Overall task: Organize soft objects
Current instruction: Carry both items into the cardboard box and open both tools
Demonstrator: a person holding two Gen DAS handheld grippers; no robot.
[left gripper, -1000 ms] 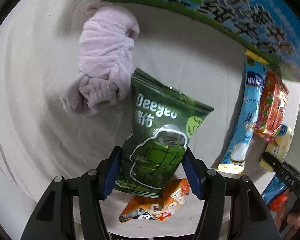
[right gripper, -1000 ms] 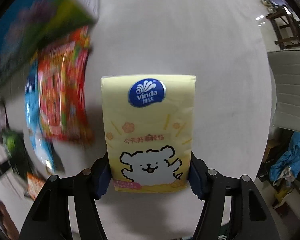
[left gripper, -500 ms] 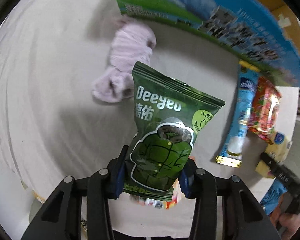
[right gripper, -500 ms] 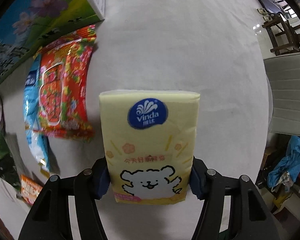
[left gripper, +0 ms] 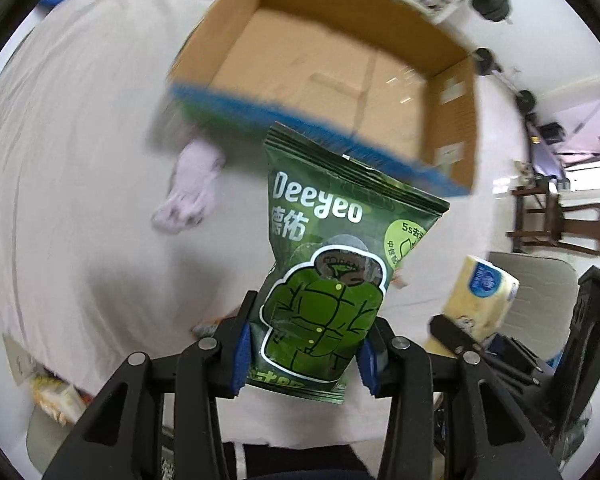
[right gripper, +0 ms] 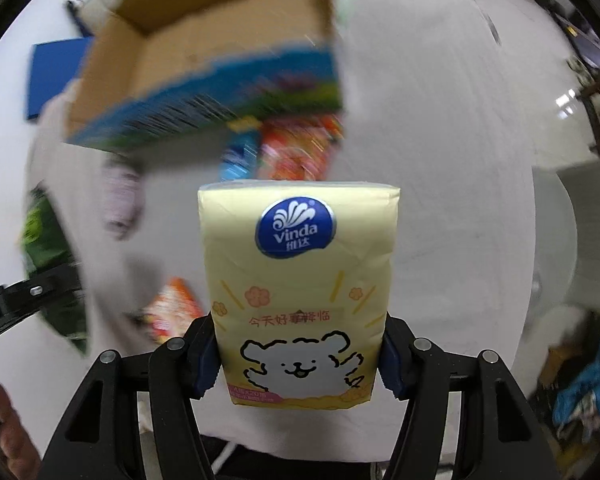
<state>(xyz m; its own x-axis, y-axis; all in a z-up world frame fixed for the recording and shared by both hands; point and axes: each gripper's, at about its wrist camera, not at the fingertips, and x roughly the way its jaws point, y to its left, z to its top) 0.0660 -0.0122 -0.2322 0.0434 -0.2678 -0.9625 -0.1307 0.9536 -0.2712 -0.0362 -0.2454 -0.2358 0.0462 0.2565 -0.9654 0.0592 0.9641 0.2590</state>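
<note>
My left gripper [left gripper: 305, 362] is shut on a green Deeyeo wipes pack [left gripper: 332, 264] and holds it up above the white cloth table, in front of an open cardboard box [left gripper: 332, 68]. My right gripper [right gripper: 298, 364] is shut on a yellow Vinda tissue pack [right gripper: 300, 272], held upright; this pack also shows in the left wrist view [left gripper: 482, 300]. The box [right gripper: 204, 52] stands beyond it, empty inside. A lilac plush cloth [left gripper: 192, 196] lies by the box's near left corner.
A red snack bag [right gripper: 300, 148] and a blue packet [right gripper: 238, 156] lie by the box. An orange packet [right gripper: 172, 308] lies nearer the table's front edge. A grey chair [right gripper: 588, 232] stands to the right. A wooden chair [left gripper: 560, 224] stands beyond the table.
Both grippers have lifted and tilted up with their packs. The open top of the box has come into view. The packets on the table now look lower and farther.
</note>
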